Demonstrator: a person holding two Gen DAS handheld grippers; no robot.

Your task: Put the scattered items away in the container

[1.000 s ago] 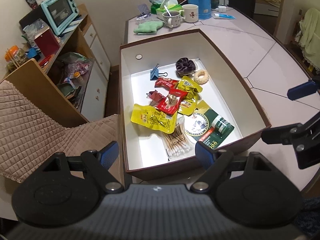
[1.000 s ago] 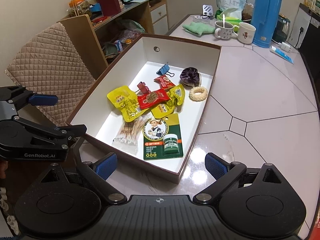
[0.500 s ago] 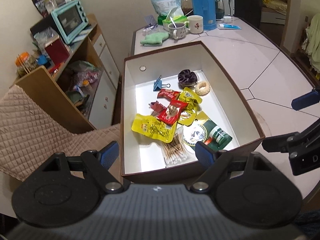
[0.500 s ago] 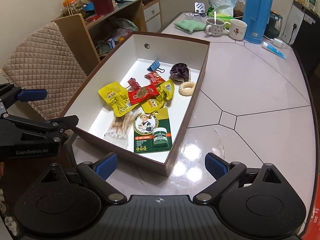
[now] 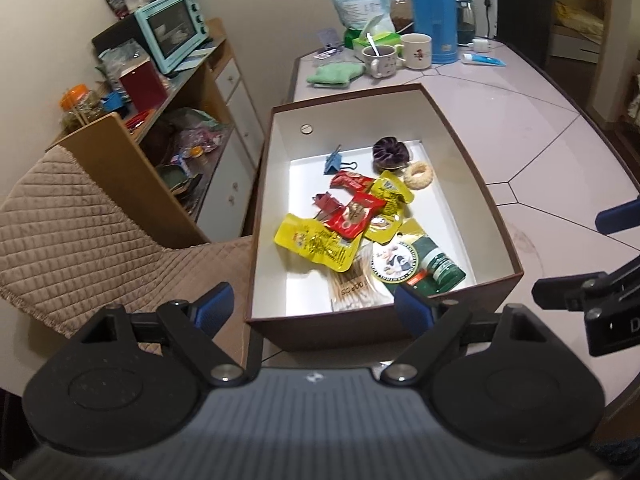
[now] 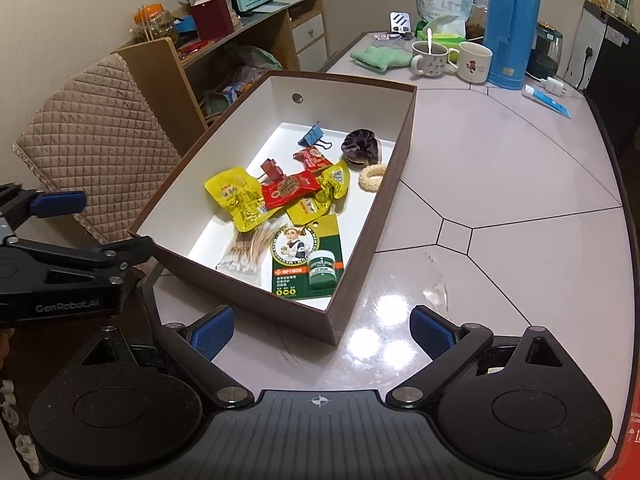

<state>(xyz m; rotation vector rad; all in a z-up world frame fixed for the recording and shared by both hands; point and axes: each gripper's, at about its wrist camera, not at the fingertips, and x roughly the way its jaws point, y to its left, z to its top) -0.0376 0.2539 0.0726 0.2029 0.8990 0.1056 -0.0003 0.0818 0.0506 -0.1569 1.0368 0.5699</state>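
Right wrist view, both claws [image 6: 320,330] released, empty, short of box rim [image 6: 248,296], bare tabletop [image 6: 500,184] rightward.

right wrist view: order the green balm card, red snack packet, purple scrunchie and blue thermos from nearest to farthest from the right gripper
1. green balm card: near end of the box, closest to the right gripper.
2. red snack packet: mid-box, on the yellow packets.
3. purple scrunchie: far end, by the right wall.
4. blue thermos: outside the box, at the table's far end.
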